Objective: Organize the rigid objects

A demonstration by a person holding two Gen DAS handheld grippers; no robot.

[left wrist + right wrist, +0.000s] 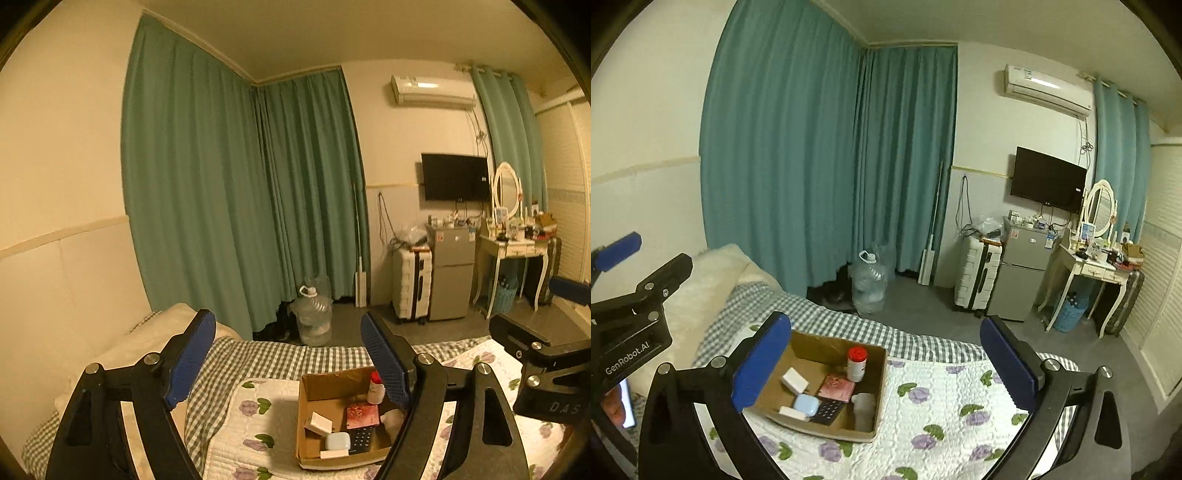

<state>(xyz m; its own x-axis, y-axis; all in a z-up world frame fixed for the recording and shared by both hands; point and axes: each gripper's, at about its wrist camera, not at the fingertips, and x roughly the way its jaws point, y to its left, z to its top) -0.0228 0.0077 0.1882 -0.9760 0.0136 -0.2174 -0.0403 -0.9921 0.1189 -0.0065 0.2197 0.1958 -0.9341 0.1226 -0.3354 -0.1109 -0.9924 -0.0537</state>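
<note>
A cardboard box (pixel 314 384) (pixel 809 347) sits on the flowered quilt on the bed. It holds a white bottle with a red cap (pixel 857 363) (pixel 376 387), a pink case (pixel 836 387) (pixel 362 415), a white box (pixel 794 380) (pixel 318 423), a light blue case (pixel 806 404) (pixel 338 441), a black calculator (pixel 827 411) (pixel 360 439) and a pale jar (pixel 864 410). My left gripper (pixel 288 360) is open and empty above the box's left side. My right gripper (pixel 886 363) is open and empty above the box's right side.
The flowered quilt (pixel 942 406) covers the bed over a checked sheet (pixel 798 306). A pillow (pixel 713 273) lies at the left. On the floor beyond stand a water jug (pixel 868 282), a white suitcase (pixel 977 280), a small fridge (pixel 1021 273) and a dressing table (pixel 1097 269).
</note>
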